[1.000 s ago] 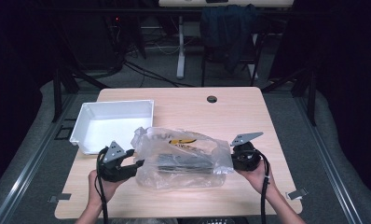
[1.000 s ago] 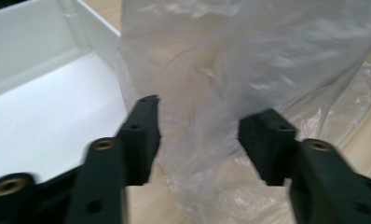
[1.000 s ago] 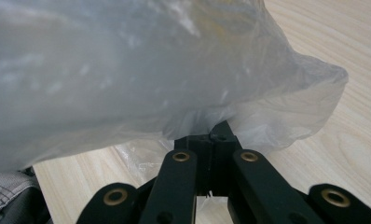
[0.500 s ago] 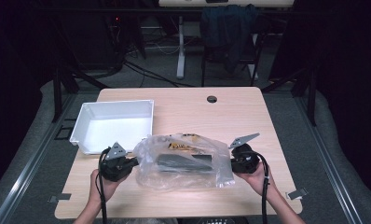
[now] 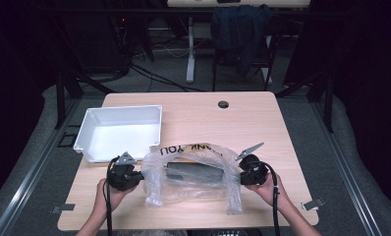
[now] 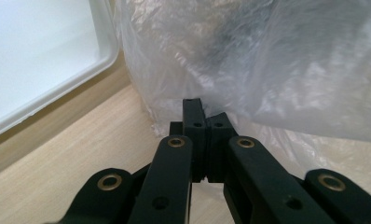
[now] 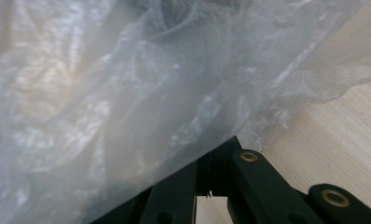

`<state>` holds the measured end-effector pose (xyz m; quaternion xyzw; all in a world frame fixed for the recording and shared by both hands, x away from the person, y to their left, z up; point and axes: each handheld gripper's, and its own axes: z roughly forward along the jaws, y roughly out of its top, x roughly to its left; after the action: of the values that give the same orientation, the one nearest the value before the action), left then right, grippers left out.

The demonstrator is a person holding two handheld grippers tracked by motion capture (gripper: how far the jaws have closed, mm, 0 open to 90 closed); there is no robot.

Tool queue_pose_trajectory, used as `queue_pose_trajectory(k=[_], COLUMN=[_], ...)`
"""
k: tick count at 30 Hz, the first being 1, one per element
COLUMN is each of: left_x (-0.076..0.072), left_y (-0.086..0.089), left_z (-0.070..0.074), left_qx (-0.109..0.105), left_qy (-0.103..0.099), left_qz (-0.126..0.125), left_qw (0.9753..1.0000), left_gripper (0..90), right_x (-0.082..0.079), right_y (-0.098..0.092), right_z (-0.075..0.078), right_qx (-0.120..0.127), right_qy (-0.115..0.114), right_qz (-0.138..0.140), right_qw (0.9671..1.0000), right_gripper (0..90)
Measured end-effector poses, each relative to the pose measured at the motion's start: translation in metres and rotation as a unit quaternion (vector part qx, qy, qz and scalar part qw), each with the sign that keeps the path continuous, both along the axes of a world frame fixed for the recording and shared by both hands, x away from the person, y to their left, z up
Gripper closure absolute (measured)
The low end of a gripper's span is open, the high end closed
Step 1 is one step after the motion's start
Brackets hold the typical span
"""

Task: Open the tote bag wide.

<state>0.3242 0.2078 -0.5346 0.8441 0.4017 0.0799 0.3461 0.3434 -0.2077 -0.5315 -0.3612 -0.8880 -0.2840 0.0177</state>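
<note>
High view: both tools (image 5: 134, 176) (image 5: 238, 175) pinch crinkled clear plastic bag (image 5: 193, 174) ends.

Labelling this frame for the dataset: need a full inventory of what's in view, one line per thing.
Plastic bag: 1, clear with yellow print along its far edge, front middle of the table, stretched between the two grippers.
Dark object: 1, dark grey or black, long, lying inside the bag; what it is cannot be told.
Tray: 1, white, far left of the table, nothing in it.
Table: 1, light wood, with a round dark grommet near its far edge.
Chair: 1, dark, beyond the table with a dark garment over it.
Left gripper: 1, black, fingers shut on the bag's left edge.
Right gripper: 1, black, at the bag's right edge; film covers its fingers.
</note>
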Motion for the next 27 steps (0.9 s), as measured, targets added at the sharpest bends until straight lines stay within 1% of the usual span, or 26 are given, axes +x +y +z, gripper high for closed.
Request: queue_pose_trajectory(k=[1, 2, 3, 4, 5, 6, 7, 9, 10, 12, 14, 15, 16, 17, 18, 19, 20, 21, 22, 23, 25, 27], left_x=[0.0, 0.001, 0.002, 0.003, 0.004, 0.006, 0.006, 0.008, 0.009, 0.01, 0.01, 0.01, 0.01, 0.009, 0.009, 0.01, 0.01, 0.01, 0.01, 0.01, 0.01, 0.01], left_y=[0.0, -0.001, -0.002, -0.003, -0.005, -0.007, -0.007, -0.009, -0.012, -0.013, -0.014, -0.014, -0.014, -0.013, -0.013, -0.012, -0.011, -0.011, -0.011, -0.011, -0.012, -0.012], left_z=[0.0, -0.002, -0.003, -0.005, -0.007, -0.01, -0.01, -0.013, -0.016, -0.016, -0.016, -0.016, -0.016, -0.016, -0.016, -0.016, -0.016, -0.016, -0.016, -0.016, -0.016, -0.016], left_qx=[0.0, 0.003, 0.005, 0.009, 0.012, 0.019, 0.019, 0.028, 0.029, 0.034, 0.036, 0.037, 0.036, 0.035, 0.036, 0.036, 0.036, 0.036, 0.036, 0.036, 0.036, 0.037], left_qy=[0.0, 0.0, 0.004, 0.004, 0.009, 0.015, 0.015, 0.02, 0.022, 0.025, 0.024, 0.024, 0.025, 0.022, 0.022, 0.023, 0.023, 0.023, 0.022, 0.022, 0.022, 0.02], left_qz=[0.0, 0.002, 0.0, 0.001, 0.0, -0.004, -0.004, -0.008, -0.007, -0.011, -0.013, -0.012, -0.012, -0.007, -0.008, -0.008, -0.007, -0.007, -0.008, -0.008, -0.006, -0.007], left_qw=[1.0, 1.0, 1.0, 1.0, 0.9999, 0.9997, 0.9997, 0.9994, 0.9993, 0.999, 0.999, 0.9989, 0.999, 0.9991, 0.9991, 0.9991, 0.9991, 0.9991, 0.9991, 0.9991, 0.9991, 0.9991], left_gripper=[90.0, 90.0, 90.0, 90.0, 90.0, 90.0, 90.0, 90.0, 90.0, 90.0, 90.0, 90.0, 90.0, 90.0, 90.0, 90.0, 90.0, 90.0, 90.0, 89.9, 89.9, 89.9], right_x=[0.0, 0.002, 0.005, 0.005, 0.007, 0.009, 0.009, 0.011, 0.012, 0.013, 0.013, 0.012, 0.012, 0.012, 0.012, 0.01, 0.01, 0.008, 0.005, 0.005, 0.002, -0.001], right_y=[0.0, 0.0, 0.002, 0.002, 0.002, 0.004, 0.004, 0.005, 0.006, 0.006, 0.007, 0.006, 0.005, 0.003, -0.001, -0.003, -0.008, -0.015, -0.023, -0.023, -0.029, -0.033], right_z=[0.0, -0.001, -0.005, -0.005, -0.007, -0.01, -0.01, -0.013, -0.014, -0.015, -0.015, -0.014, -0.012, -0.01, -0.005, -0.002, 0.004, 0.011, 0.019, 0.019, 0.028, 0.036], right_qx=[0.0, -0.007, -0.012, -0.012, -0.017, -0.03, -0.03, -0.038, -0.044, -0.057, -0.06, -0.059, -0.062, -0.055, -0.046, -0.035, -0.035, -0.024, -0.016, -0.016, -0.007, -0.006], right_qy=[0.0, -0.001, 0.004, 0.004, 0.004, 0.008, 0.008, 0.007, 0.007, 0.003, 0.003, 0.003, 0.001, -0.002, -0.003, -0.008, -0.011, -0.016, -0.023, -0.023, -0.031, -0.043], right_qz=[0.0, 0.003, -0.002, -0.002, 0.001, 0.0, 0.0, -0.004, -0.003, 0.002, 0.003, 0.0, -0.002, -0.009, -0.012, -0.023, -0.026, -0.031, -0.038, -0.038, -0.042, -0.049], right_qw=[1.0, 1.0, 0.9999, 0.9999, 0.9998, 0.9995, 0.9995, 0.9992, 0.999, 0.9983, 0.9982, 0.9983, 0.9981, 0.9985, 0.9989, 0.9991, 0.999, 0.9991, 0.9989, 0.9989, 0.9986, 0.9979], right_gripper=[90.0, 90.0, 90.0, 90.0, 90.0, 90.0, 90.0, 90.0, 90.0, 90.0, 89.8, 87.6, 82.7, 77.3, 70.0, 63.1, 58.3, 52.7, 44.8, 44.8, 39.8, 36.2])
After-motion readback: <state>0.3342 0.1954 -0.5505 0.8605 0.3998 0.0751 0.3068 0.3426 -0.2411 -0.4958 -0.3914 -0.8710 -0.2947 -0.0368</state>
